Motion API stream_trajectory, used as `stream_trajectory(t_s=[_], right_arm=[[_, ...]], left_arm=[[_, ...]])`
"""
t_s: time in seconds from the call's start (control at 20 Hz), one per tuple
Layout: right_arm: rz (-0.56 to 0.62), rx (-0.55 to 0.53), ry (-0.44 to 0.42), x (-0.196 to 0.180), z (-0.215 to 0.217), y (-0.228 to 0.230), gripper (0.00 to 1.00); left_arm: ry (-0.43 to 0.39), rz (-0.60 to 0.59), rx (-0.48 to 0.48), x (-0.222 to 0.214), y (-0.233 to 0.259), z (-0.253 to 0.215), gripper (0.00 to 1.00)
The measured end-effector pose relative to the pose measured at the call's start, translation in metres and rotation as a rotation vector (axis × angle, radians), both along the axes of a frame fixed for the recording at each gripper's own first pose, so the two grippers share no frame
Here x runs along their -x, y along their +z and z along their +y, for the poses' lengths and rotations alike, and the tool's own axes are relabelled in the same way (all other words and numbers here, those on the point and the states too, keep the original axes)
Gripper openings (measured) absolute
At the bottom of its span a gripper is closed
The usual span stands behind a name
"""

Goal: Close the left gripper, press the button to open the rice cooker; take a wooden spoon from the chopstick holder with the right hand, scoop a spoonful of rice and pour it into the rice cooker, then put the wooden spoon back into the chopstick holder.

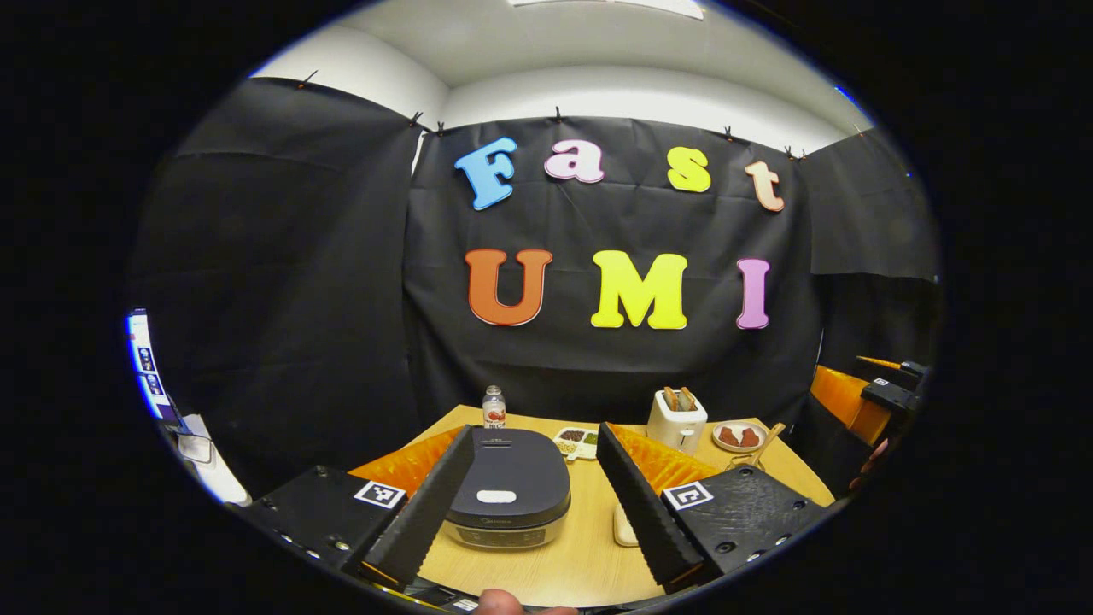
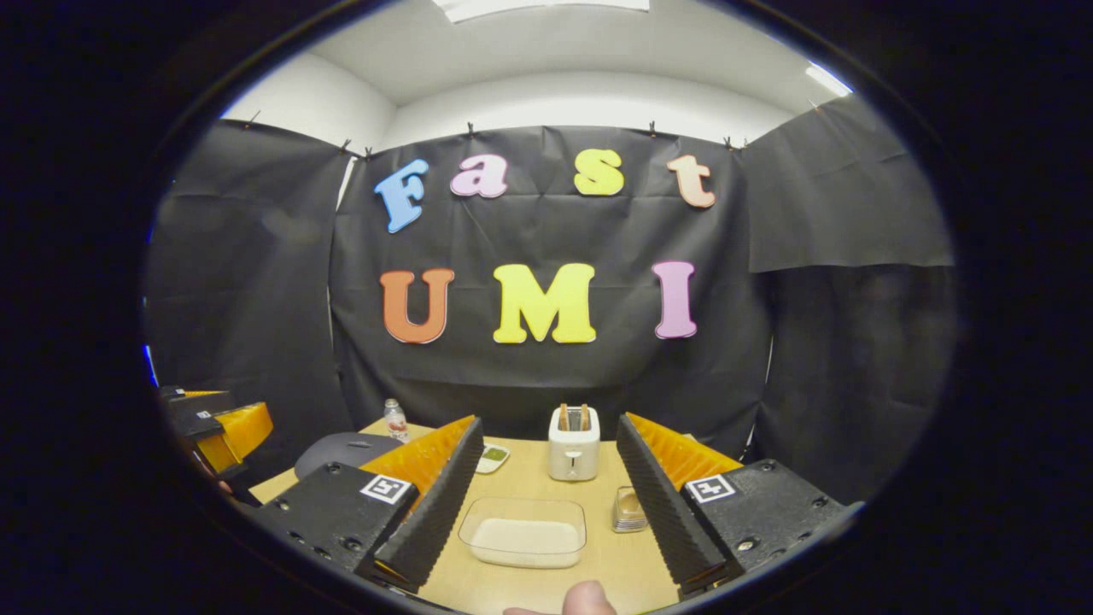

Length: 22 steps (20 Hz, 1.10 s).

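While lid-down rice cooker (image 1: 510, 498) fronts nearside, wooden spoon (image 1: 766, 444) handle tilts up-right, both hand-held grippers released.

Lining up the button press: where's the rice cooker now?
In the left gripper view the rice cooker sits on the table, lid down, between the open left tongs, nearer the left finger, bottle behind.

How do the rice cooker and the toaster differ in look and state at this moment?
The rice cooker is dark, low and rounded; the toaster is white, upright and boxy. The rice cooker's lid is shut, so nothing inside it shows, while the toaster's open slots hold two brown slices that stick out on top. The rice cooker sits between the fingers of the left hand-held gripper, which is open; the toaster stands farther back. Both rest on the wooden table, untouched.
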State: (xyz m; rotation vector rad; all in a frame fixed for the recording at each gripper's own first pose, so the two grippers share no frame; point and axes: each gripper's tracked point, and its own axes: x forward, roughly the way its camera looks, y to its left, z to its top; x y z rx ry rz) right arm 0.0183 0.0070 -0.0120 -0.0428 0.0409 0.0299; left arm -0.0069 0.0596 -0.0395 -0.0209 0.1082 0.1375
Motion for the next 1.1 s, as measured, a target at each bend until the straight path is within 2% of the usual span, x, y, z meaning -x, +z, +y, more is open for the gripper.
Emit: stream_trajectory(t_s=[0.2, 0.35, 0.4, 0.45, 0.5, 0.55, 0.6, 0.65, 0.85, 0.9, 0.95, 1.0, 1.05, 1.1], right_arm=[[0.004, 0.000, -0.004, -0.017, -0.005, -0.001, 1.00], [0.003, -0.009, -0.019, -0.031, -0.015, -0.003, 1.00], [0.004, -0.014, -0.028, -0.035, -0.020, -0.004, 1.00], [0.008, -0.018, -0.037, -0.039, -0.025, -0.005, 1.00], [0.008, -0.023, -0.048, -0.043, -0.031, -0.006, 1.00], [0.009, -0.027, -0.062, -0.046, -0.039, -0.008, 1.00], [0.012, -0.031, -0.075, -0.049, -0.045, -0.009, 1.00], [0.020, -0.035, -0.088, -0.053, -0.051, -0.013, 1.00], [0.044, -0.050, -0.129, -0.064, -0.070, -0.023, 1.00], [0.046, -0.052, -0.136, -0.067, -0.073, -0.024, 1.00], [0.048, -0.054, -0.142, -0.070, -0.076, -0.025, 1.00], [0.049, -0.056, -0.148, -0.072, -0.078, -0.026, 1.00], [0.054, -0.056, -0.153, -0.074, -0.082, -0.029, 1.00], [0.059, -0.055, -0.158, -0.076, -0.085, -0.031, 1.00]], left_arm=[[0.002, 0.094, 0.025, -0.011, -0.025, 0.013, 0.94], [-0.031, 0.246, 0.070, -0.024, -0.065, 0.017, 0.93], [-0.028, 0.302, 0.087, -0.028, -0.079, 0.020, 0.90], [-0.022, 0.356, 0.102, -0.031, -0.091, 0.023, 0.72], [-0.011, 0.400, 0.114, -0.033, -0.100, 0.028, 0.63], [-0.007, 0.438, 0.133, -0.036, -0.105, 0.032, 0.58], [-0.005, 0.465, 0.149, -0.039, -0.109, 0.035, 0.48], [-0.007, 0.489, 0.163, -0.041, -0.115, 0.038, 0.46], [-0.001, 0.554, 0.176, -0.049, -0.123, 0.052, 0.46], [0.008, 0.566, 0.180, -0.052, -0.129, 0.056, 0.23], [-0.022, 0.585, 0.184, -0.054, -0.127, 0.050, 0.00], [-0.041, 0.604, 0.188, -0.063, -0.140, 0.049, 0.05], [-0.042, 0.611, 0.185, -0.054, -0.132, 0.049, 0.05], [-0.052, 0.618, 0.198, -0.079, -0.154, 0.051, 0.00]])
